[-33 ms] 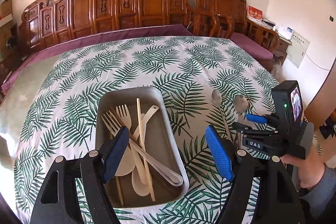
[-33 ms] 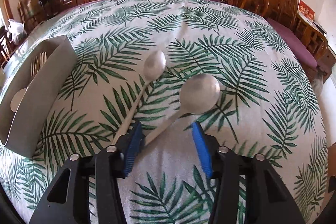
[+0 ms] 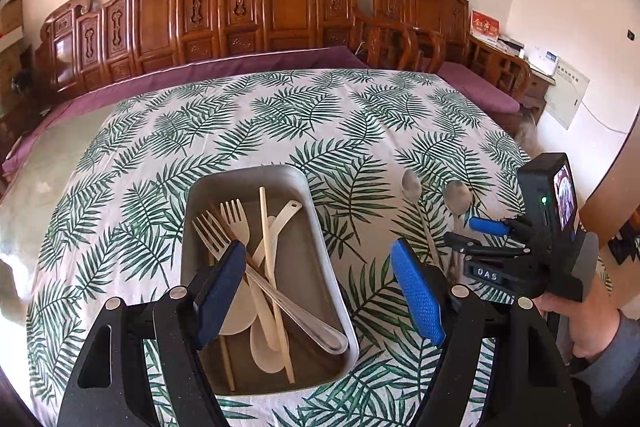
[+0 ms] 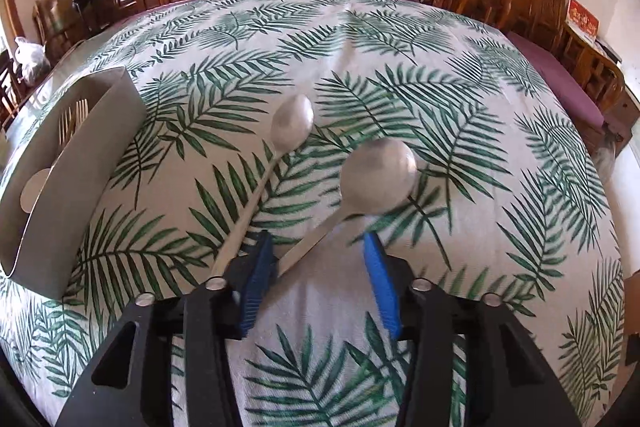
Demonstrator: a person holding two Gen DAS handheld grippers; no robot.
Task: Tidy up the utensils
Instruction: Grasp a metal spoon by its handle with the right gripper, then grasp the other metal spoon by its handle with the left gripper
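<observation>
While the right gripper (image 4: 316,259) hangs low over the surface (image 4: 400,39), its blue fingers (image 4: 378,275) stand partly spread and pinch nothing, though the jaws have just been closing and a handle lies between them. That handle belongs to the larger metal spoon (image 4: 376,175), which runs on a diagonal from near-left to far-right, its tip almost touching the left finger and well clear of the right one, bowl pointing away. Just to the left, outside the fingers, the slimmer spoon (image 4: 292,121) lies on nearly the same slant, its handle passing beside the left finger. So the coming squeeze turns on that offset: the handle sits hard against one side of the gap, and I'd judge a small shift left would centre it.

Over on the left, the left gripper (image 3: 320,287) hovers with fingers spread wide and nothing held, straddling the right rim of the grey tray (image 3: 320,227), where forks (image 3: 228,219), pale spoons and a metal spoon are already piled. The tray sits well to the left of both loose spoons, so the right hand (image 3: 588,327) is clearly the nearer one.
</observation>
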